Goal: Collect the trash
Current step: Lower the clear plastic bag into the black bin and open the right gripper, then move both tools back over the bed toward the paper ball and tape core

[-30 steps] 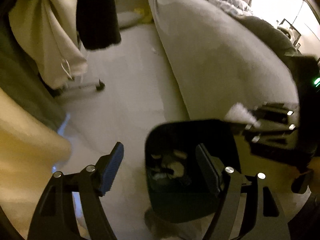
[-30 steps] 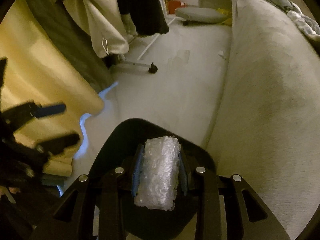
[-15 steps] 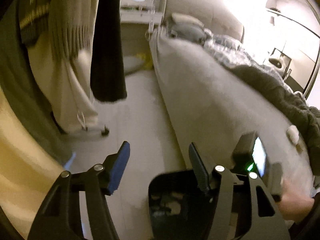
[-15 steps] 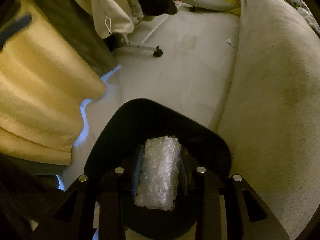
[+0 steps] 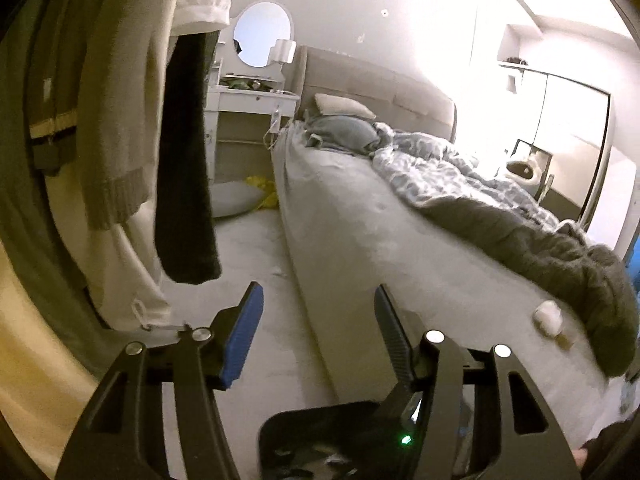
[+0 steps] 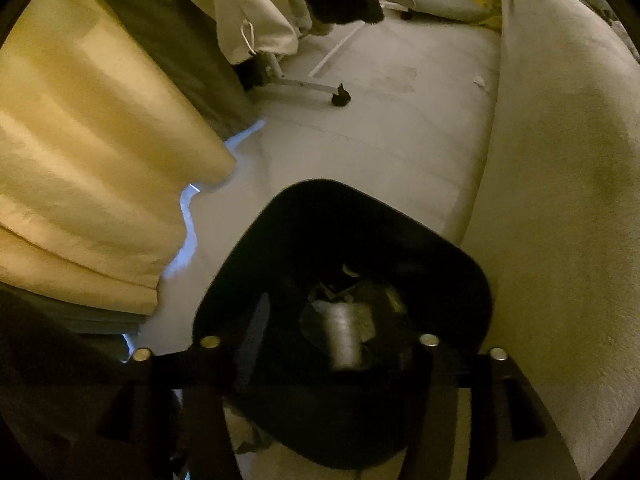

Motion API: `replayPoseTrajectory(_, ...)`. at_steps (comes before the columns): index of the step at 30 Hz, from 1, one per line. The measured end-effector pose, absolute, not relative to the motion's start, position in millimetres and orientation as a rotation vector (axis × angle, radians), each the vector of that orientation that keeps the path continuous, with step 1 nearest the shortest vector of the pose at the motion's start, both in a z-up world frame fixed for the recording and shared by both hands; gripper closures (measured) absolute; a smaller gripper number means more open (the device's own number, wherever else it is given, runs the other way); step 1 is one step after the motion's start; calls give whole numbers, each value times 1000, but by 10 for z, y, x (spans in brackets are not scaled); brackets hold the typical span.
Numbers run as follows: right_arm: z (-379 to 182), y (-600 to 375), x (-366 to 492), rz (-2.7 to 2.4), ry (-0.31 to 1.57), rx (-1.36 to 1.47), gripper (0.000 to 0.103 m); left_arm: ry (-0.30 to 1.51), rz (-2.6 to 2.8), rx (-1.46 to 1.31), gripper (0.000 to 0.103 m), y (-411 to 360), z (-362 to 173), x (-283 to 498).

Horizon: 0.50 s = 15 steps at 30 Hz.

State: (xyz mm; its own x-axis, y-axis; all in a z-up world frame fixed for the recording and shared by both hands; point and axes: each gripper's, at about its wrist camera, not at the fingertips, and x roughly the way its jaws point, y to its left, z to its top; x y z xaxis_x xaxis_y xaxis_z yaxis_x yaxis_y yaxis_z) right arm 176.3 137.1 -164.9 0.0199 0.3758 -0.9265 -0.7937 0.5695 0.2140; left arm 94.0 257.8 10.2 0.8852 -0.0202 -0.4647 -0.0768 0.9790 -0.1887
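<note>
The right gripper [image 6: 336,344] hangs over the black bin [image 6: 460,264], its jaws spread and empty, so a drop would land inside; a pale wad [image 6: 344,336] lies there among other scraps. The left gripper [image 5: 316,336] is also spread and empty, pointing along the bed [image 5: 380,248], likely seeking more trash: a small white lump [image 5: 548,316] sits near the mattress's near edge. No writing is legible.
</note>
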Motion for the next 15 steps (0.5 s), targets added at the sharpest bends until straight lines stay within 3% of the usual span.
replayPoseTrajectory(10,-1182,1121,1783,963,1086,-358,39,425,-12,-239,43,2344,233,1065)
replayPoseTrajectory(15,-898,857,1869,928,972,-322,32,418,-24,-248,42,2210,262,1122)
